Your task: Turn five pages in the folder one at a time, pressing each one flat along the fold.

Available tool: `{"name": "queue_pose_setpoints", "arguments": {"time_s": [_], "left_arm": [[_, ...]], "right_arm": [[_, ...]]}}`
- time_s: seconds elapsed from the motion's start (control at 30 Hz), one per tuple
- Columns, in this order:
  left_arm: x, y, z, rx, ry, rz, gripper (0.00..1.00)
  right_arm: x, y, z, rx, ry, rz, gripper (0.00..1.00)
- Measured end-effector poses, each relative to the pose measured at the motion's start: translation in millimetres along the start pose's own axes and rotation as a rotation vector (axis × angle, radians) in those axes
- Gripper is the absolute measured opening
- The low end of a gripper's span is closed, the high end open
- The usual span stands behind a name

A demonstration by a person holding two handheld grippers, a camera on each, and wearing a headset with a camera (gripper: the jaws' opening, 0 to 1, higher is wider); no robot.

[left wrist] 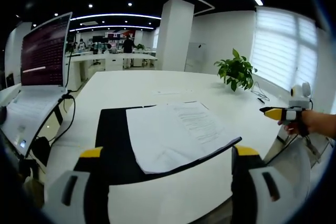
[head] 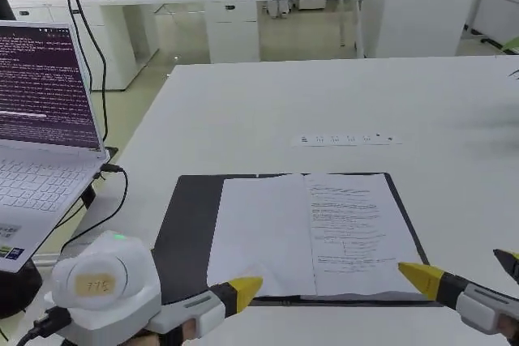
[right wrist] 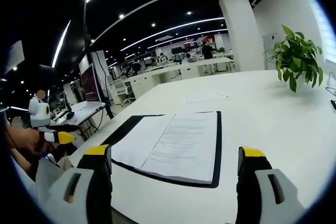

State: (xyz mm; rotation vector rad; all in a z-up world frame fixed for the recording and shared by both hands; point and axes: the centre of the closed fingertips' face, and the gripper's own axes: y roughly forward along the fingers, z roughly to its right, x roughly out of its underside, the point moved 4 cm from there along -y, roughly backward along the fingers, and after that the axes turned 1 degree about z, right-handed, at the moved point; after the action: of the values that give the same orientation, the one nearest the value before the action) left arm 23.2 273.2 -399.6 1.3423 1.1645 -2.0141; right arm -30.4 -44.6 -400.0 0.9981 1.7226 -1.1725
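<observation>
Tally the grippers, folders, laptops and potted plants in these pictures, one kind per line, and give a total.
Grippers: 2, the left gripper and the right gripper, both open
Folder: 1, lying open on the bench
Laptop: 1
Potted plant: 1
Total: 5

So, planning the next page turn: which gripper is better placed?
Probably right: the right gripper, open, sits by the outer corner of the printed page; the left gripper is near the blank page.
</observation>
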Motion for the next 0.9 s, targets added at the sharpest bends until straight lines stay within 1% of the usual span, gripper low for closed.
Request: {"name": "queue_pose_setpoints", "arguments": {"time_s": [0.13,0.23,0.27,0.3,0.37,0.43,0.5,0.6,0.63,0.7,0.77,0.8,0.9], "left_arm": [[2.7,10.5,6.3,0.005,0.028,-0.026,0.99],[3.0,18.8,10.7,0.015,0.042,-0.033,0.99],[2.3,23.5,14.0,0.025,0.051,-0.035,0.99],[1.3,28.1,17.1,0.032,0.061,-0.032,0.98],[0.6,35.4,21.9,0.053,0.075,-0.032,0.91],[0.2,45.9,27.7,0.065,0.079,-0.037,0.92],[2.5,56.6,34.8,0.085,0.098,-0.061,0.91],[4.4,72.0,47.3,0.108,0.123,-0.082,0.87],[4.8,76.6,51.2,0.117,0.130,-0.082,0.87],[9.8,92.1,62.8,0.145,0.146,-0.105,0.85],[13.7,101.0,71.2,0.160,0.152,-0.121,0.84],[16.3,108.2,77.3,0.172,0.156,-0.126,0.84],[22.0,123.9,91.9,0.197,0.170,-0.149,0.81]], "right_arm": [[2.9,0.8,-1.7,-0.010,0.009,-0.007,0.99],[3.6,0.9,-3.3,-0.015,0.011,-0.012,0.99],[3.7,1.0,-4.6,-0.020,0.014,-0.010,0.99],[3.9,0.9,-5.3,-0.022,0.014,-0.010,0.99],[4.4,0.7,-7.7,-0.031,0.014,-0.008,0.98],[6.0,0.5,-10.4,-0.036,0.010,-0.015,0.98],[7.4,0.0,-12.3,-0.046,0.000,-0.021,0.98],[8.5,-1.3,-13.4,-0.050,-0.008,-0.023,0.98],[8.6,-1.4,-13.2,-0.050,-0.007,-0.023,0.98],[8.5,-2.3,-12.6,-0.050,-0.001,-0.021,0.97],[7.5,-3.3,-11.6,-0.045,0.008,-0.014,0.97],[6.8,-3.4,-11.5,-0.047,0.014,-0.009,0.97],[6.2,-3.6,-9.5,-0.044,0.020,-0.009,0.97]]}}
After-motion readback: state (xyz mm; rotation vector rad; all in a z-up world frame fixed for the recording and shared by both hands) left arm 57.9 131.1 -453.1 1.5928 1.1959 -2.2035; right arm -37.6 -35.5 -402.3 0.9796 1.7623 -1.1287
